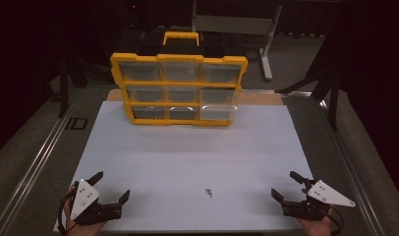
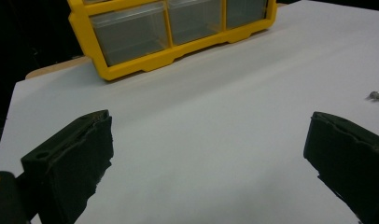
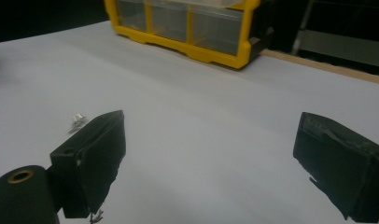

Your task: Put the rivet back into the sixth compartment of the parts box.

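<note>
Left gripper (image 1: pixel 113 186) at near-left table corner, jaws wide apart, nothing between them. Right gripper (image 1: pixel 286 185) at near-right corner, same: spread wide, empty. Small metal screws (image 1: pixel 208 192) lie on the white table (image 1: pixel 187 147) between the two, nearer the front edge, untouched. Yellow drawer organizer (image 1: pixel 179 89) stands upright at the far edge, drawers facing us.

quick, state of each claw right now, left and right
Left claw: open, holding nothing.
Right claw: open, holding nothing.
</note>
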A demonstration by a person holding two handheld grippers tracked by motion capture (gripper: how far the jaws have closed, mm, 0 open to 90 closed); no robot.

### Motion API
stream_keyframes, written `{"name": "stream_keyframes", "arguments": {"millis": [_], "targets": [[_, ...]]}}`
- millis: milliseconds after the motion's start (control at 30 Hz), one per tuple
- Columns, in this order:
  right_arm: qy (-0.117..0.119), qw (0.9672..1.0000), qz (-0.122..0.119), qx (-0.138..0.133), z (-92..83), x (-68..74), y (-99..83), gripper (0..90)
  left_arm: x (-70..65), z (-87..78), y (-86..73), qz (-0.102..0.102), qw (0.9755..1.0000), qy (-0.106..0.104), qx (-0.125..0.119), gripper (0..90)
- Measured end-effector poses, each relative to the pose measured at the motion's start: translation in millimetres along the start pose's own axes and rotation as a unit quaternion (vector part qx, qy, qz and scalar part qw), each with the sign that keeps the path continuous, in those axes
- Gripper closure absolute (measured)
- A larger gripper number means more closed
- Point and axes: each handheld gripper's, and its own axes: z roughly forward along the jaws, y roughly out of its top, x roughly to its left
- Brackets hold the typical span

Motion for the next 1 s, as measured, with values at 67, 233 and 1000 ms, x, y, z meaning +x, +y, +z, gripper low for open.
{"name": "stream_keyframes", "arguments": {"millis": [67,233,1000], "targets": [[-0.008,1.0,0.003,0.001,0.6,0.8,1.0,9.4,0.6,-0.3,-0.4,-0.003,1.0,0.0,0.0,1.7],[0.002,0.9999,0.003,0.013,3.6,1.6,0.4,9.5,0.6,-0.8,-0.8,-0.004,1.0,0.0,-0.001,1.9],[0.048,0.997,-0.013,0.06,14.7,7.6,31.8,9.7,-0.4,3.7,-2.0,-0.002,0.9999,-0.006,0.01,1.9]]}}
